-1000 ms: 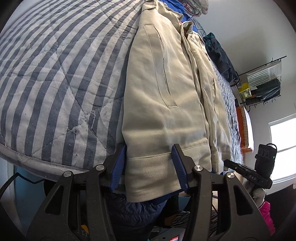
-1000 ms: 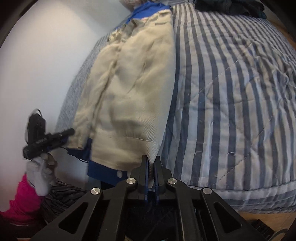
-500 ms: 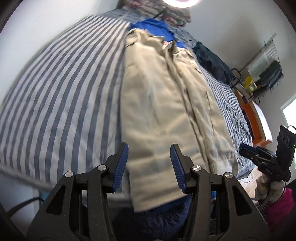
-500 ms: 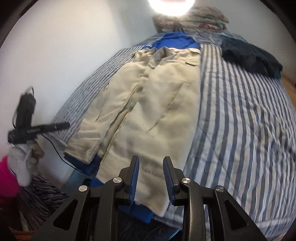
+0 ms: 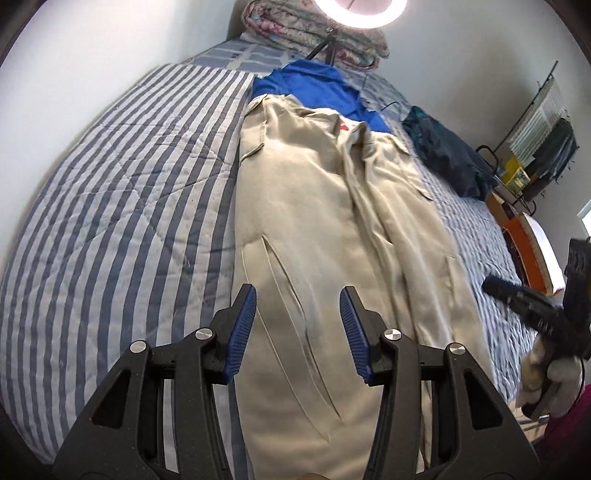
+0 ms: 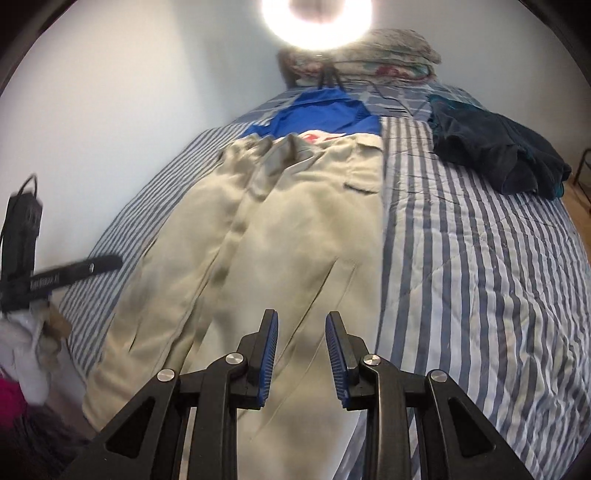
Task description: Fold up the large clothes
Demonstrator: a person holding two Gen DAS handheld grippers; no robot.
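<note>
A long beige coat [image 5: 325,229] lies flat, front up, along the striped bed; it also shows in the right wrist view [image 6: 295,236]. A blue garment [image 5: 317,88] lies under its collar end [image 6: 325,114]. My left gripper [image 5: 298,295] is open and empty, raised above the coat's lower left panel. My right gripper [image 6: 301,321] is open and empty, above the coat's lower right panel. Each gripper appears at the edge of the other's view, the right one [image 5: 532,302] and the left one [image 6: 55,277].
The blue-and-white striped quilt [image 5: 122,199] covers the bed. A dark teal garment heap [image 6: 495,151] lies at the far right. Folded floral bedding [image 5: 314,33] and a ring light [image 6: 314,18] stand at the head. A wire rack [image 5: 535,140] stands beside the bed.
Both grippers have lifted up and back from the coat's hem. The right gripper, shut one second ago, has opened. The left stayed open.
</note>
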